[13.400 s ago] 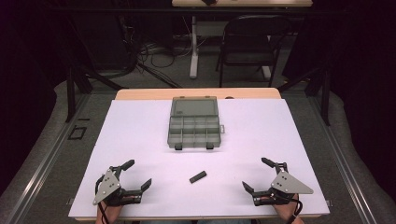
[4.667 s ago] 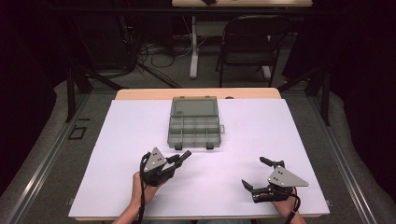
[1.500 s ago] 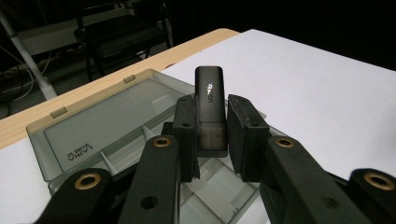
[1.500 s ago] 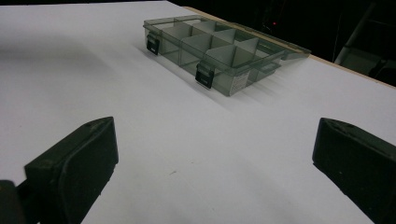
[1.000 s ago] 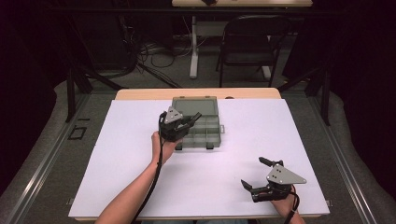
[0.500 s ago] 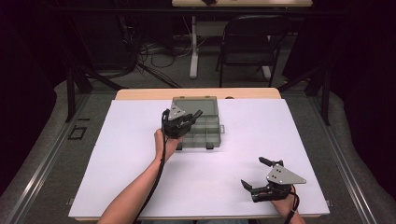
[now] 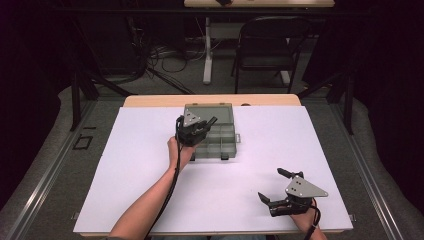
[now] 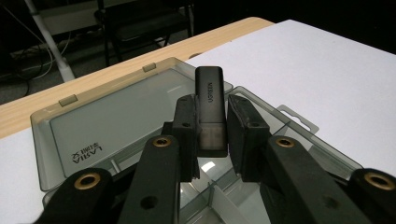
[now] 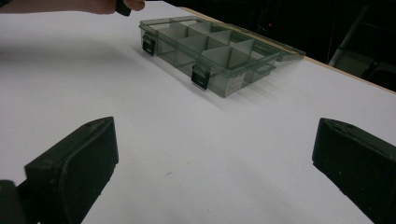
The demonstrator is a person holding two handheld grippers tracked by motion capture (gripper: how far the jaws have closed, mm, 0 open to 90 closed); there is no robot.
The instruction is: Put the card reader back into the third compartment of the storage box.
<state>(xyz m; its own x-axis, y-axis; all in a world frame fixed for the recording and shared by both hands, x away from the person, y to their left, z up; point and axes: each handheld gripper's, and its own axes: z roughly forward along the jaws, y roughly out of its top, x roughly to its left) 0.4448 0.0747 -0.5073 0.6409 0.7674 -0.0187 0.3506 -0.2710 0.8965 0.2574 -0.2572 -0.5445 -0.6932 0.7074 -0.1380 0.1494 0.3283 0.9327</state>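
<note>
The left gripper (image 8: 209,135) pinches a small black stick (image 8: 209,100) by its lower end, over the open box (image 7: 220,145) near the tabletop's far edge. The stick looks light, stiff and smooth, so a mid-body hold suits it. The right gripper (image 7: 278,187) rests spread.

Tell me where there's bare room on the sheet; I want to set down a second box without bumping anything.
The white sheet is bare to the left of the compartment box, and widely between the box and the right gripper. The far right side is also free. It is crowded over the box, where the left gripper holds a small black stick.
</note>
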